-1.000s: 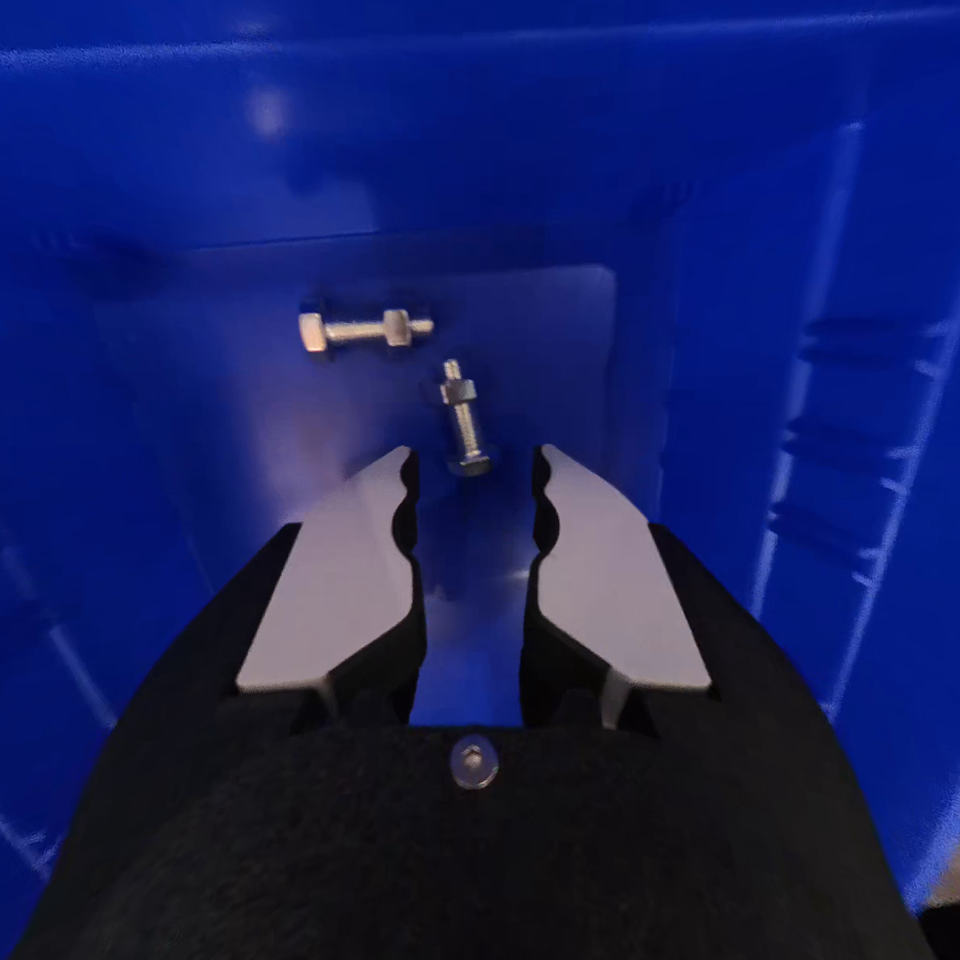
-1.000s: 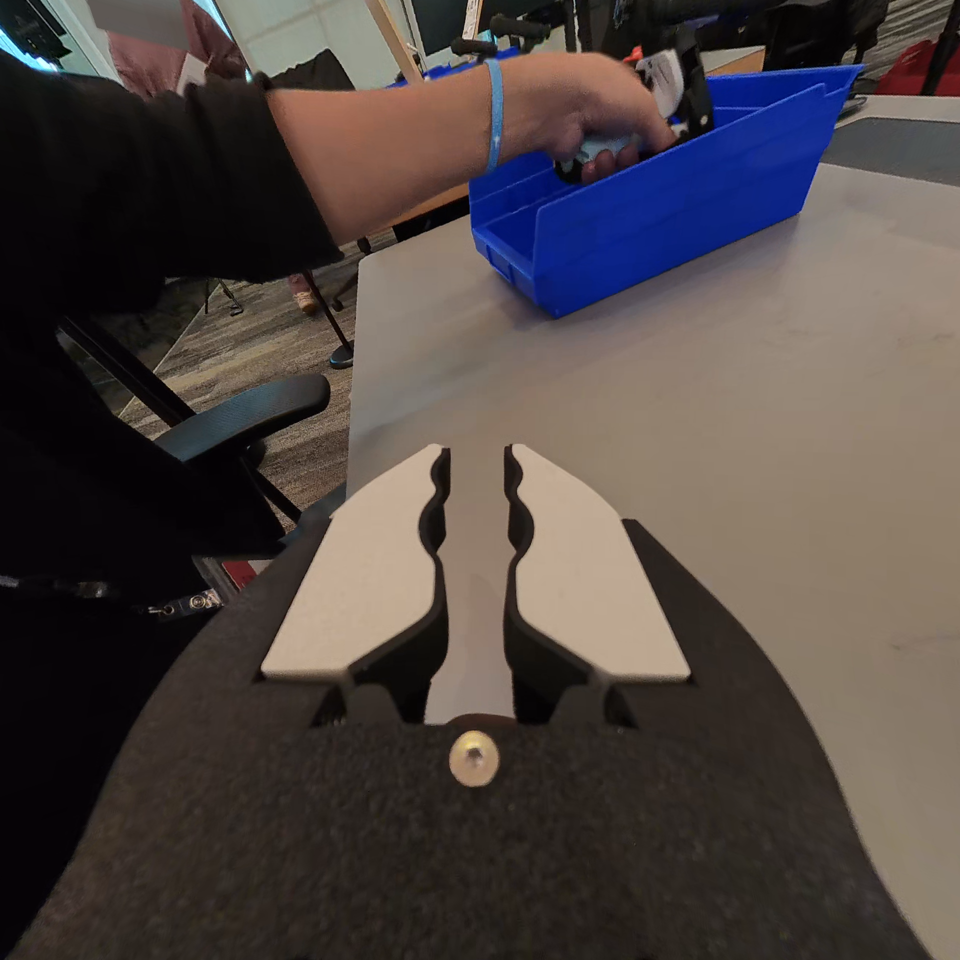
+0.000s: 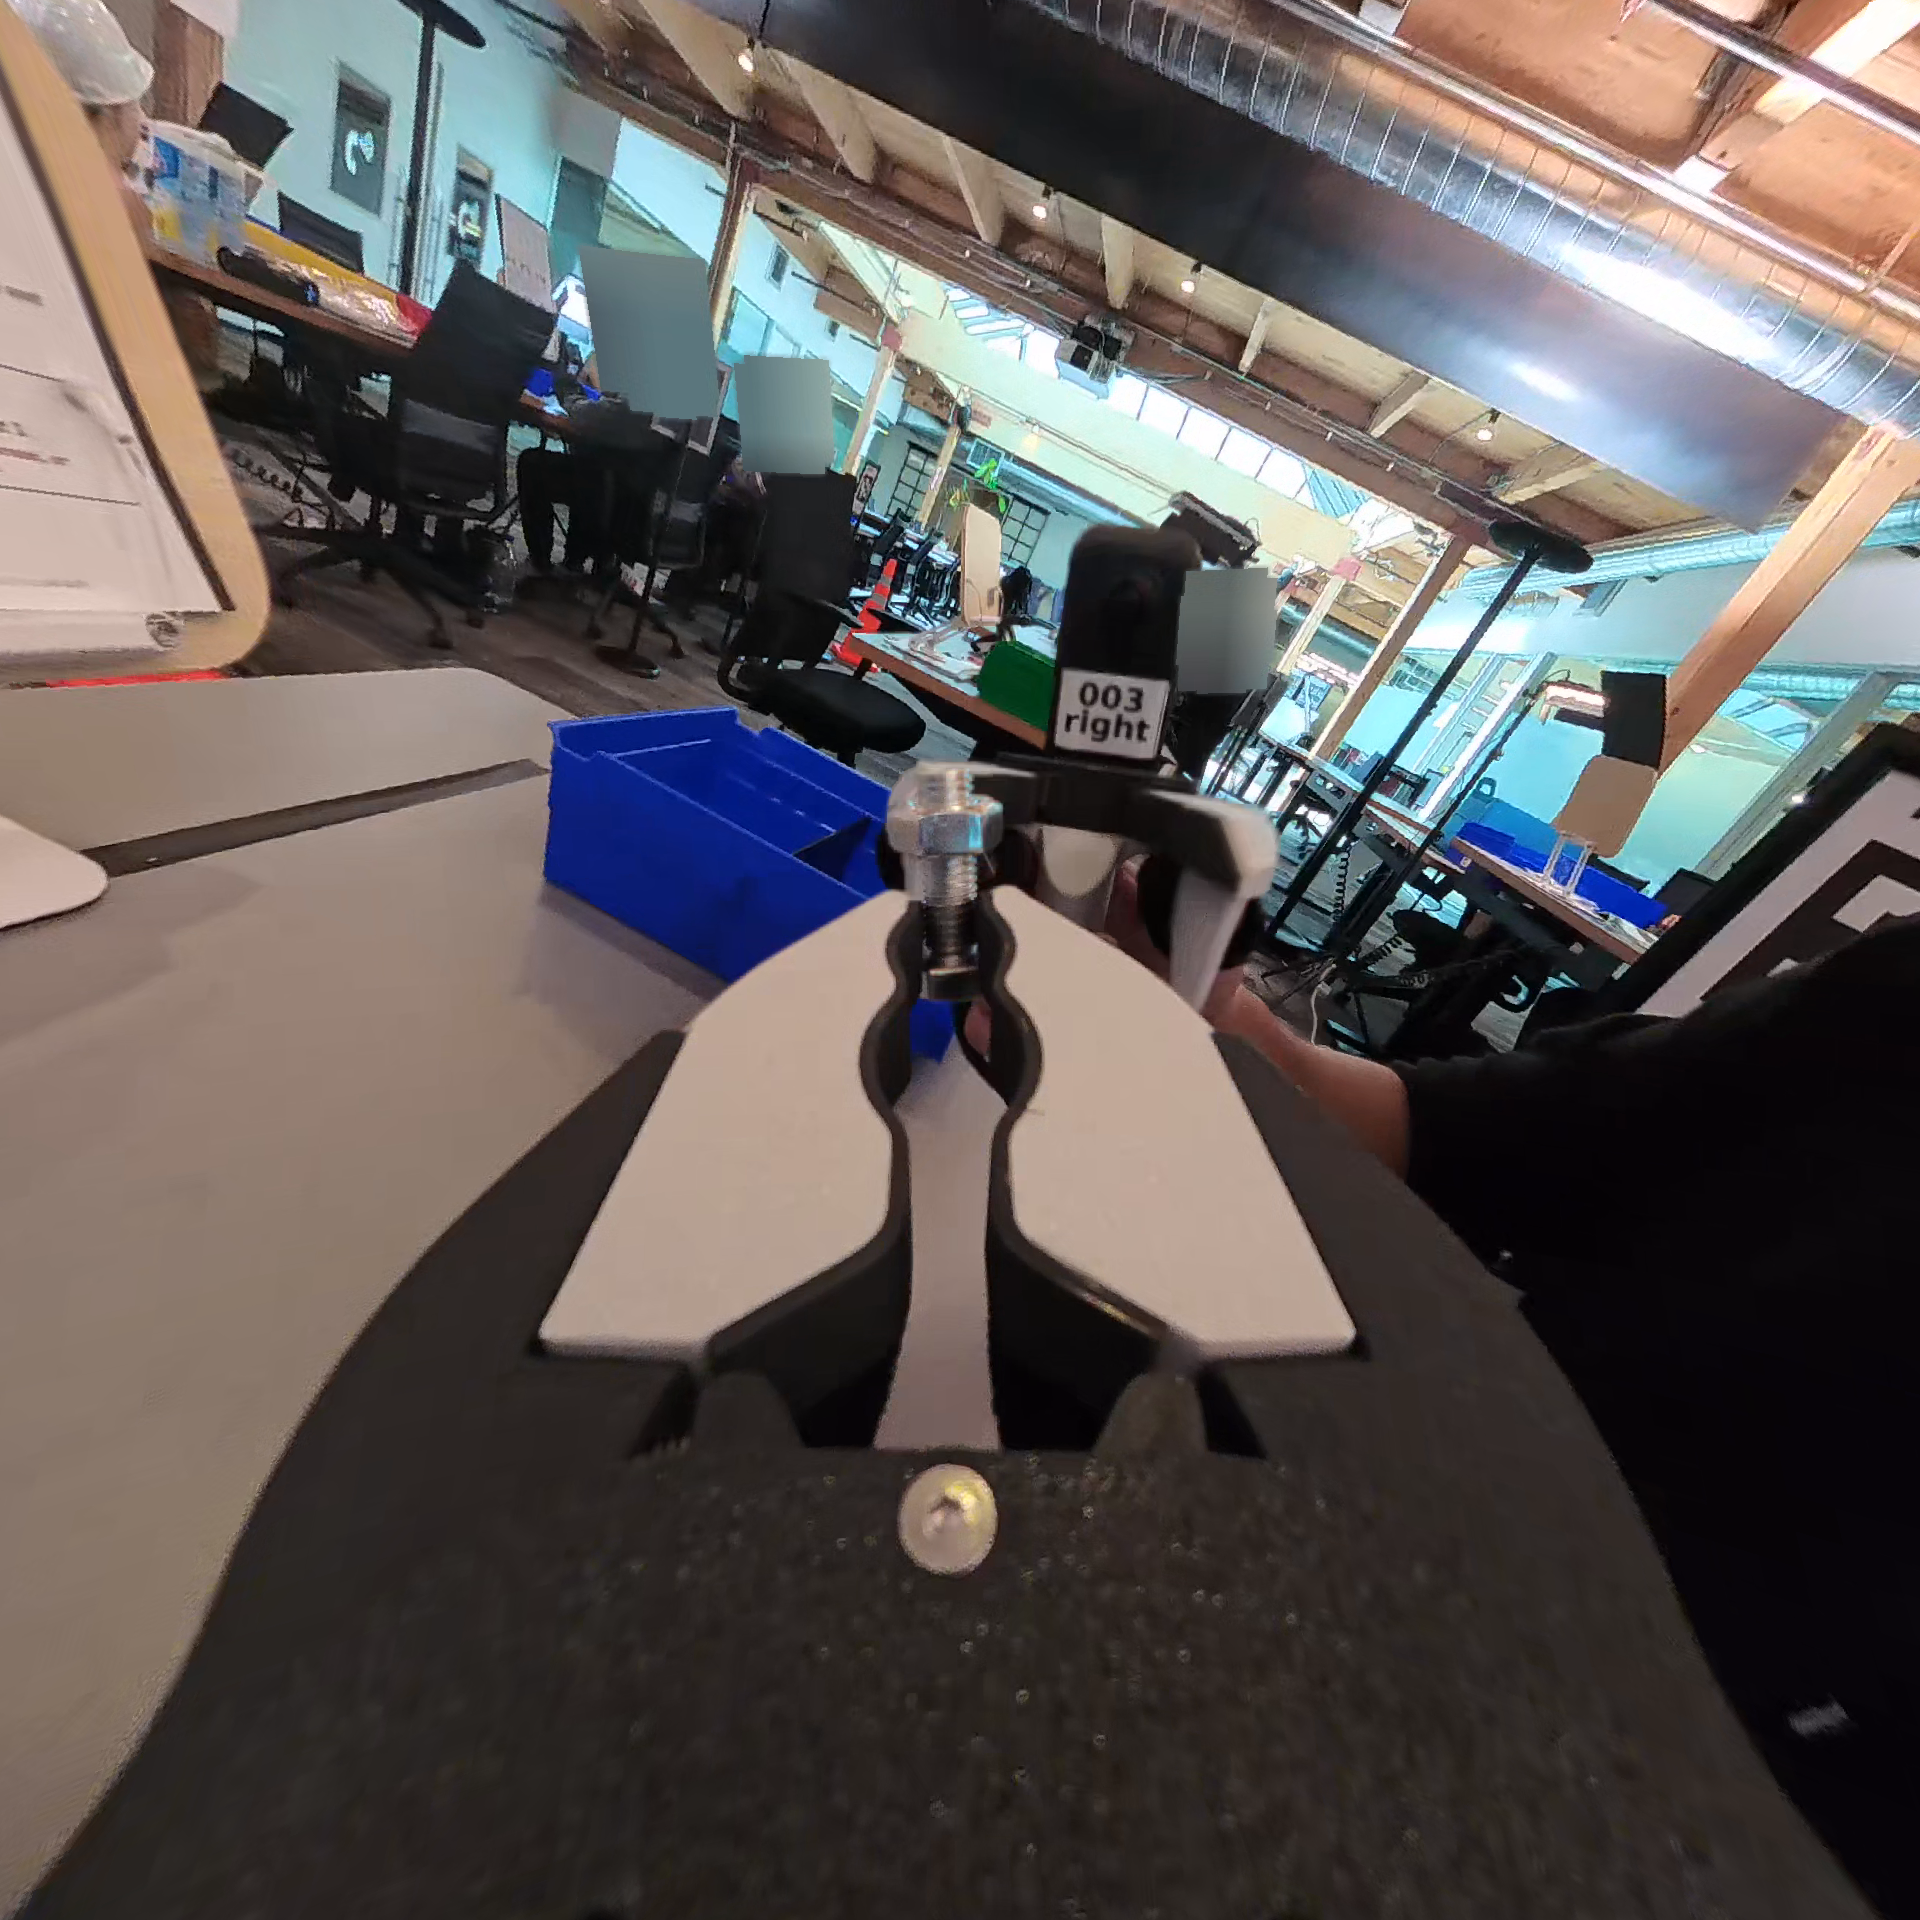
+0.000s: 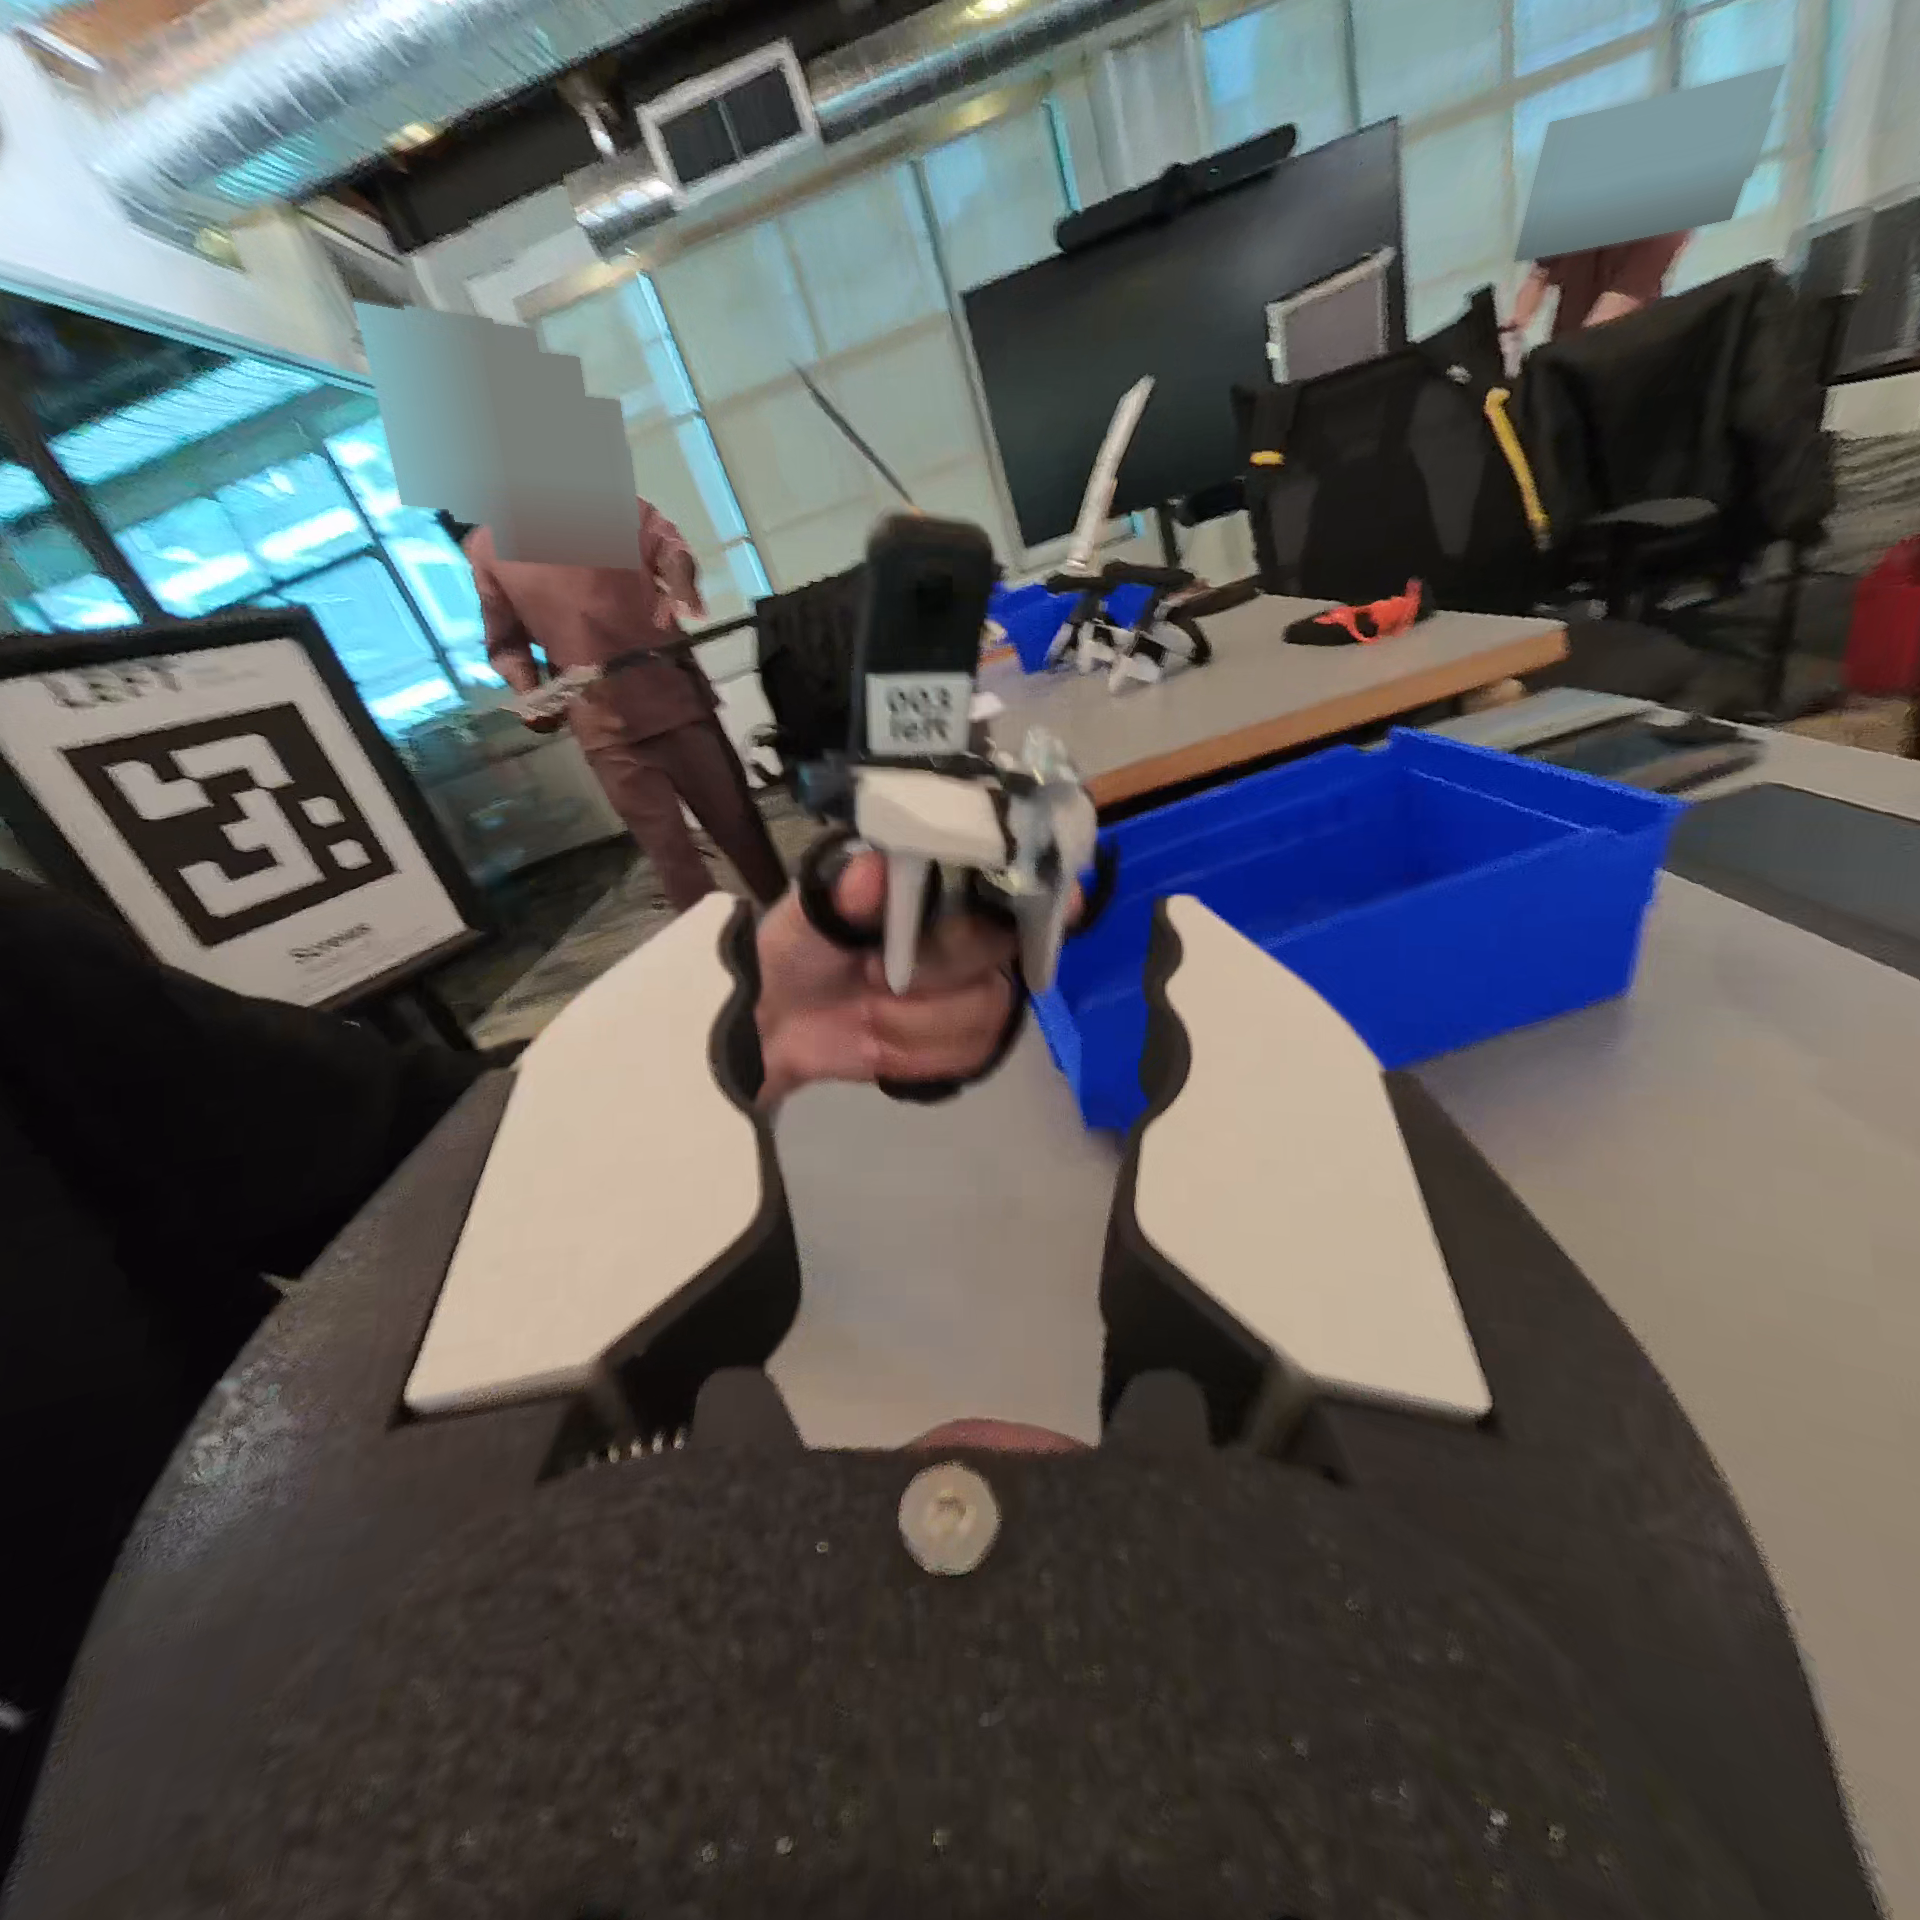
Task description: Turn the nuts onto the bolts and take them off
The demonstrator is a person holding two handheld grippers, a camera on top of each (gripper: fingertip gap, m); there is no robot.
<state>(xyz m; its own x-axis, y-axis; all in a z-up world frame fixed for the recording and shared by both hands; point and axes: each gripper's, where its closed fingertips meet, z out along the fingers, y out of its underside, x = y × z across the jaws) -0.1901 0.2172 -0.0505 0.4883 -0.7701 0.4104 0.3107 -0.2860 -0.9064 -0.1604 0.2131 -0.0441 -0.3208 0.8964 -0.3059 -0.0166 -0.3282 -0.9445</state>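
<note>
L gripper [image 3: 948,961] jaws clamped on bolt [image 3: 943,914] w/ nut [image 3: 948,831] just past tips, R gripper [image 4: 948,956] jaws apart, empty, facing it; risk: off-axis approach knocks bolt askew in grip.

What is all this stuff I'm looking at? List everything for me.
bolt: one, silver, upright, gripped between the left fingers
nut: one, silver, threaded near the bolt's top
bin: one, blue, on the table
table: one, grey, under the bin
marker board: one, black and white, standing left in the right wrist view
office chairs: several, black, background
left gripper: one, white fingers, shut on the bolt
right gripper: one, white fingers, open, empty
</note>
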